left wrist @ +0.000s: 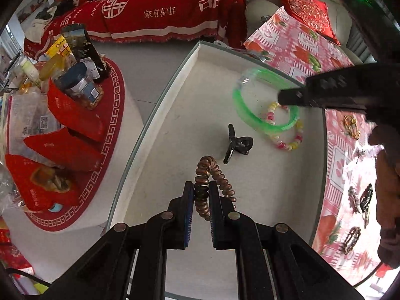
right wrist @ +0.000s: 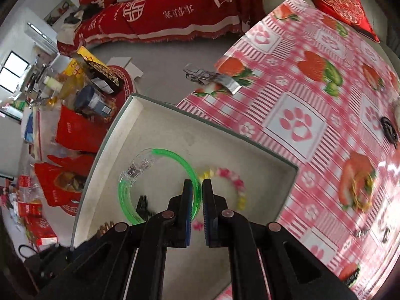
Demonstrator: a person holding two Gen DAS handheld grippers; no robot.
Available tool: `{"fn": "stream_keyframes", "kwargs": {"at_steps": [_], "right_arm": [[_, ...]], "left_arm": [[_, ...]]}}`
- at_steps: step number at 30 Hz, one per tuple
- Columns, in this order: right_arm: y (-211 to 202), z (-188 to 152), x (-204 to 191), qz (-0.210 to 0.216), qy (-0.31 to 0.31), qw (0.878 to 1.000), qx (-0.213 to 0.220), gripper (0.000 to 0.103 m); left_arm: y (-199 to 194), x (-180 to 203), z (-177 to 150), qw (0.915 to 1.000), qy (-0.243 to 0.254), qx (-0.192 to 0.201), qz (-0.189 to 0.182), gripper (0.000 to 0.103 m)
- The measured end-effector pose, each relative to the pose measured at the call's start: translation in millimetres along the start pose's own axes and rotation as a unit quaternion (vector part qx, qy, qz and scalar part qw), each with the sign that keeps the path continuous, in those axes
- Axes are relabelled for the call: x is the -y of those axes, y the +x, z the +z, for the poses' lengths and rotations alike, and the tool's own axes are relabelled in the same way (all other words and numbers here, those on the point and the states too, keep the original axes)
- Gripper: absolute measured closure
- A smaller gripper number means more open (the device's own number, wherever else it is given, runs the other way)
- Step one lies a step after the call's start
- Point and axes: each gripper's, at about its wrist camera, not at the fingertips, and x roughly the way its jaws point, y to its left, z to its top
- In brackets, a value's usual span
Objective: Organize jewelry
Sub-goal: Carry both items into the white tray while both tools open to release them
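Left gripper clamping one coil tie, right gripper pinching one green bangle

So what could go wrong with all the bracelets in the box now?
The right hand-held gripper pinches the green bangle, which lies over the bead bracelet; lifting the bangle might drag the beads along. The left hand-held gripper holds the coil tie close to the black clip, so the springy coil could bump it. Both tools crowd one box and might collide.
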Motion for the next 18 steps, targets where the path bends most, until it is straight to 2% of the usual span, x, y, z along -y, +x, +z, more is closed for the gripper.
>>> {"fn": "stream_keyframes", "kwargs": {"at_steps": [12, 18], "right_arm": [[34.5, 14.3, -13.3, -0.019, -0.025, 0.999, -0.016, 0.094], [36.2, 13.2, -13.5, -0.019, -0.027, 0.999, -0.017, 0.094]], "left_arm": [[8.8, 0.9, -9.7, 0.9997, 0.008, -0.007, 0.023, 0.085], [8.5, 3.8, -10.2, 0.9992, 0.015, -0.011, 0.036, 0.085]]}}
